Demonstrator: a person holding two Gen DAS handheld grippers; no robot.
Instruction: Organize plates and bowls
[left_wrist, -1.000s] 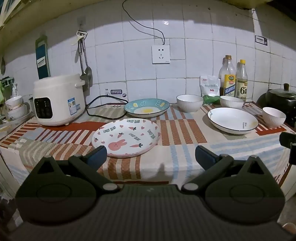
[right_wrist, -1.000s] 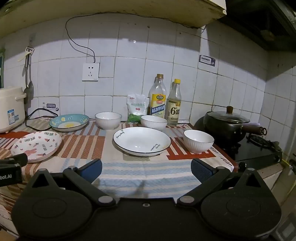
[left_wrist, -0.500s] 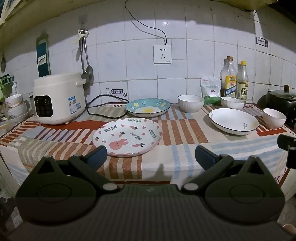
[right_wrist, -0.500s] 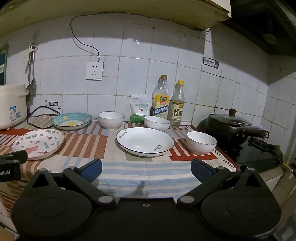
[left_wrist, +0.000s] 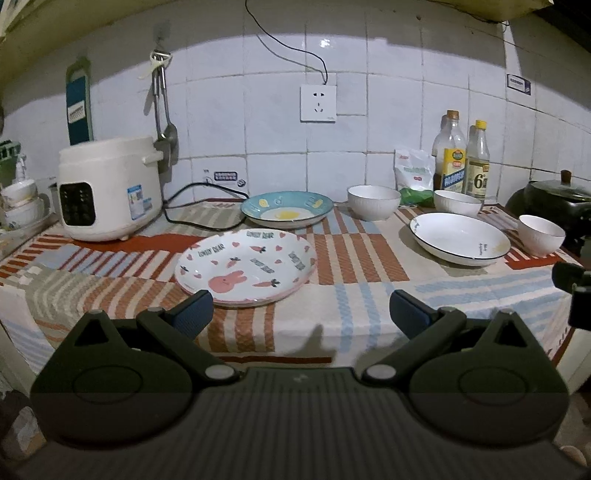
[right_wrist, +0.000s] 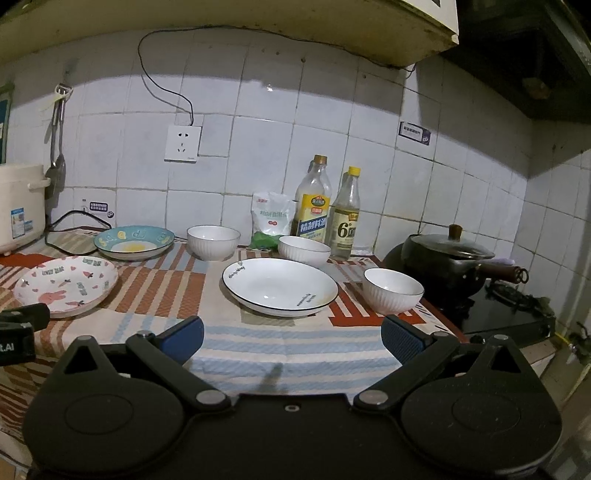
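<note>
A woven, matt striped cloth (left_wrist: 354, 258) covers the counter. On it, the rabbit plate (left_wrist: 245, 271), the white plate (right_wrist: 279, 287) and the ribbed bowl (right_wrist: 392, 290) look like glossy glazed ceramic. Behind the cloth, the wall tiles (right_wrist: 258, 155) shine smooth, and the rice cooker (left_wrist: 109, 188) is smooth white plastic.

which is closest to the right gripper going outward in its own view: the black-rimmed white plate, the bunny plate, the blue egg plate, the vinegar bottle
1. black-rimmed white plate, straight ahead of the right gripper
2. bunny plate, off to the left
3. blue egg plate, back left
4. vinegar bottle, by the wall; too close to call against the egg plate
</note>
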